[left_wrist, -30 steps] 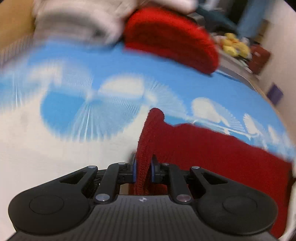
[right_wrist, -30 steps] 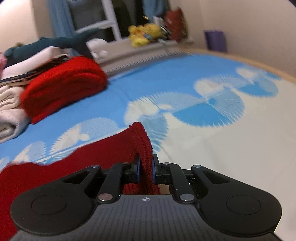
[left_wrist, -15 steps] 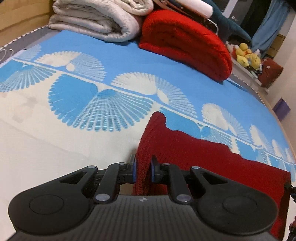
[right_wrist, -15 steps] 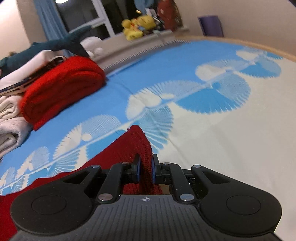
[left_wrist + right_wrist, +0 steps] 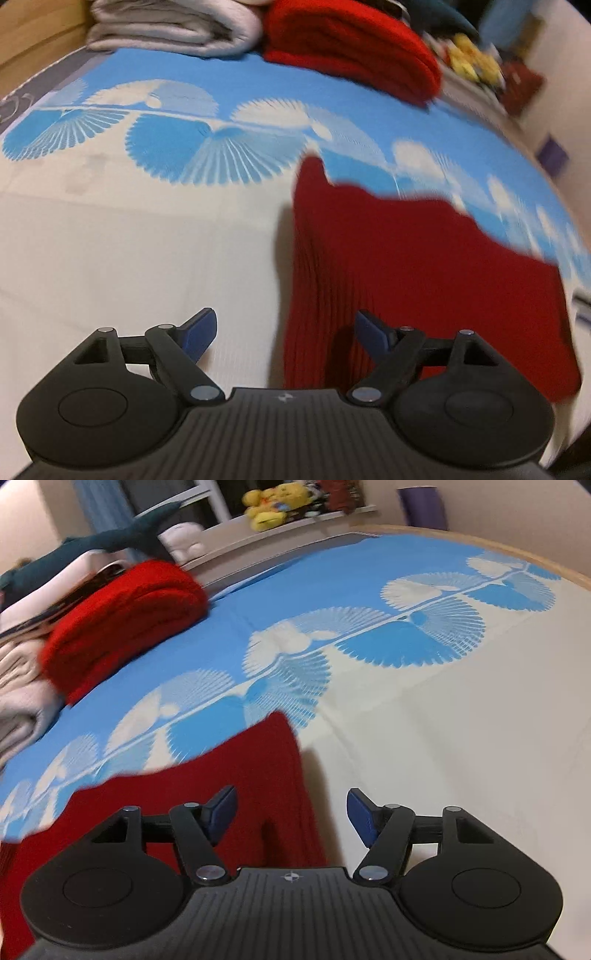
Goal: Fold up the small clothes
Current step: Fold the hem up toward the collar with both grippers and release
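Note:
A dark red knitted garment (image 5: 413, 266) lies flat on the blue-and-cream patterned bed sheet (image 5: 129, 240). In the left wrist view its left edge runs between the jaws of my left gripper (image 5: 284, 334), which are opening, and the blue pads stand clear of the cloth. The right wrist view shows the same garment (image 5: 221, 786) with its right edge between the jaws of my right gripper (image 5: 291, 816). Those jaws are opening too, and nothing is pinched.
A folded bright red knit (image 5: 354, 48) rests at the far side of the bed next to folded pale bedding (image 5: 173, 27). A dark plush shark (image 5: 110, 539) and yellow soft toys (image 5: 273, 502) sit behind. A wooden bed edge (image 5: 480, 542) curves along the right.
Both grippers have let go of the red garment's edge and their jaws have spread. The cloth's raised corners have dropped flat onto the sheet. The left gripper has shifted sideways.

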A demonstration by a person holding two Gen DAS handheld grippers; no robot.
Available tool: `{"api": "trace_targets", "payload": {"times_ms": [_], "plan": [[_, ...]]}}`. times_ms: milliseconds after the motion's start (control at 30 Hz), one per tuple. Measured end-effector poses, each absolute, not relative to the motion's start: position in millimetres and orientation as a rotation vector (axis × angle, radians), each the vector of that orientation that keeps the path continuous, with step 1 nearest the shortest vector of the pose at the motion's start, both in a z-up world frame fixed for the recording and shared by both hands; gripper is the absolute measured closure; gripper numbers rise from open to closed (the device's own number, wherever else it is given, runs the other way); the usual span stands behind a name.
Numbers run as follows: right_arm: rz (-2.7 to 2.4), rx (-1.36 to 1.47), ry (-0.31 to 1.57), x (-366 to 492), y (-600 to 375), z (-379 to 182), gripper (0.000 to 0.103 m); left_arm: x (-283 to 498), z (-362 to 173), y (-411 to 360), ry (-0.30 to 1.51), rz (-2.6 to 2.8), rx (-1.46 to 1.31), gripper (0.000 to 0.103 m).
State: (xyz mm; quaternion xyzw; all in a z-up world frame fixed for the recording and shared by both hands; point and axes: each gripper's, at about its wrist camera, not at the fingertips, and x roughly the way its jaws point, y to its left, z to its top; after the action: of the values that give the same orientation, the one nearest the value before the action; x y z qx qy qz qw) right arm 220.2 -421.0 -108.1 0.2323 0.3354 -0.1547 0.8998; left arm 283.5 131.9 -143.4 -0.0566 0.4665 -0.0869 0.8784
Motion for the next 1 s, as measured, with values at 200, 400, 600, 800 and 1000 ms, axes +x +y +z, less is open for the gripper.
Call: {"api": "trace_targets", "payload": {"times_ms": [200, 400, 600, 800, 1000], "plan": [[-0.269, 0.428, 0.694, 177.9, -389.3, -99.7, 0.030, 251.2, -159.7, 116.1, 1.064, -0.233, -0.076, 0.090], [-0.285, 0.536, 0.698, 146.8, -382.9, -106.9, 0.038, 221.0, -156.5, 155.3, 1.105, -0.141, -0.228, 0.091], [-0.285, 0.461, 0.736, 152.6, -381.6, -115.6, 0.065, 225.0, -174.4, 182.7, 1.124, -0.073, -0.390, 0.066], [-0.261, 0.339, 0.846, 170.9, -377.5, -130.9, 0.093, 221.2, -136.0, 182.0, 0.942, 0.124, -0.260, 0.060], [-0.337, 0.279, 0.748, 187.7, -375.2, -106.1, 0.090, 246.2, -101.5, 138.1, 0.873, -0.008, -0.257, 0.029]]}}
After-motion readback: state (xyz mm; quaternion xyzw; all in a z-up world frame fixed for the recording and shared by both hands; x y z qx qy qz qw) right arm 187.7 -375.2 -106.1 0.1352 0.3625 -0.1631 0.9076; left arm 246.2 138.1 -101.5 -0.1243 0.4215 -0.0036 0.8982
